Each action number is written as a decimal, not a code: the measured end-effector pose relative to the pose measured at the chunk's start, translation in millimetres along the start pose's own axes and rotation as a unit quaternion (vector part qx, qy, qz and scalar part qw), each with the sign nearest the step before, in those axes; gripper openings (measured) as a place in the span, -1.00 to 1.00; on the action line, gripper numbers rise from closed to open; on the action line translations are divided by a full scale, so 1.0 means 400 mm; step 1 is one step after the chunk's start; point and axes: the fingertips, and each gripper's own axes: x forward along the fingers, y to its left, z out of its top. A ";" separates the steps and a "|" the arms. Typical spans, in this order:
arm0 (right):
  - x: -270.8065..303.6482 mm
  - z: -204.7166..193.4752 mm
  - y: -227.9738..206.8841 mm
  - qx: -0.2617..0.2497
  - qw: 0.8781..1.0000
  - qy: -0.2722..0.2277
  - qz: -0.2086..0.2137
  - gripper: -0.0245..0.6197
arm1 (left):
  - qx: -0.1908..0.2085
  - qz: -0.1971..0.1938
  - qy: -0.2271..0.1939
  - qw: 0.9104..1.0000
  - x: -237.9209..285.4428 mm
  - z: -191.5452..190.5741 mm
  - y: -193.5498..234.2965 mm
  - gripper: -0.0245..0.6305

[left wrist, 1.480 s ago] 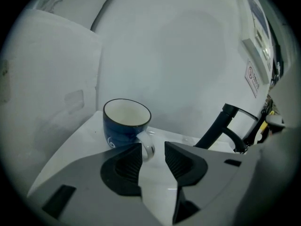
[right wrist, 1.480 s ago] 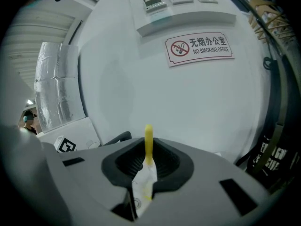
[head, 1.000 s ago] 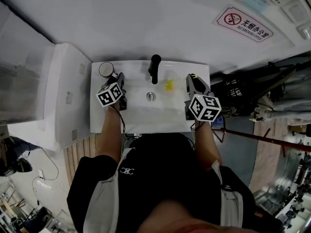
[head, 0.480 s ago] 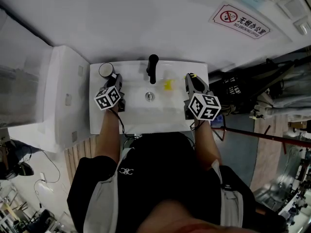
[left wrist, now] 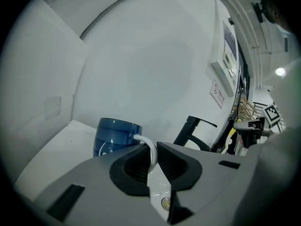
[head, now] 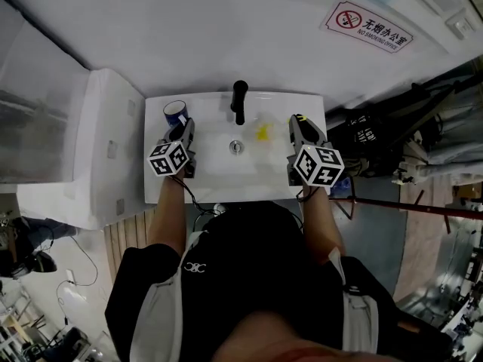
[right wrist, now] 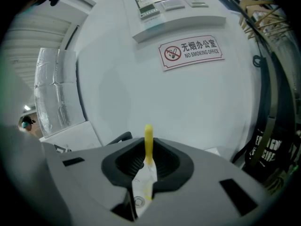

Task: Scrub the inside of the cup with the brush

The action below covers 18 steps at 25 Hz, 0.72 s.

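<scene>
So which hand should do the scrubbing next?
Right. The right gripper is shut on the yellow brush. The left gripper has just closed on the white handle of the blue cup, so it steadies that.

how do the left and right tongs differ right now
The left tongs have just closed on the white handle of the blue cup; the right tongs clamp a yellow brush. The left tongs sit at the sink's left, the right tongs at its right. Both grip something.

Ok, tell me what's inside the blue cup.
Cannot tell. The left gripper view shows the cup from the side, so its blue wall covers the inside; the head view shows it too small. The brush is outside it, held in the right gripper's fingers.
</scene>
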 end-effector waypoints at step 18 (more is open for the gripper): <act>-0.087 -0.017 0.052 0.014 0.999 -0.035 0.011 -0.76 | 0.151 -0.134 0.111 0.973 -0.095 -0.189 -0.234 -0.76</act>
